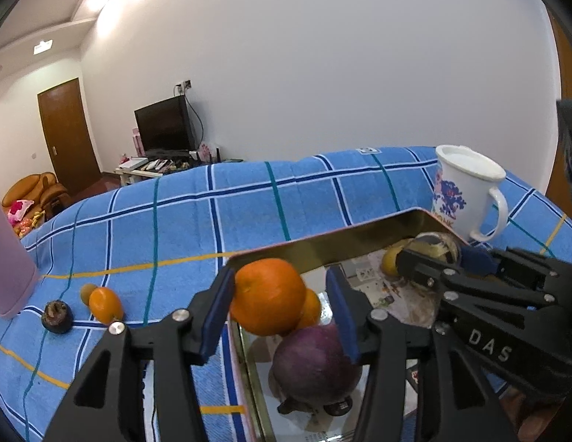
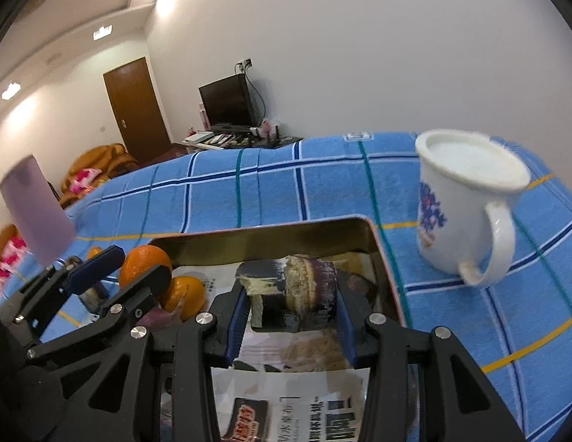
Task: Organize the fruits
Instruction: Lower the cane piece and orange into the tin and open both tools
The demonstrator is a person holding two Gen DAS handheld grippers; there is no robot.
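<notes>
A gold metal tin lined with newspaper sits on the blue plaid cloth. My left gripper is open above its left corner, its left pad against an orange; a second orange and a purple fruit lie below in the tin. My right gripper is shut on a dark, peeled, mottled fruit and holds it over the tin. In the left wrist view the right gripper shows at the tin's far right. The oranges also show in the right wrist view.
A white lidded mug stands behind the tin's right corner, also in the right wrist view. On the cloth to the left lie a small orange fruit, a yellowish one and a dark mangosteen. A pink cup stands far left.
</notes>
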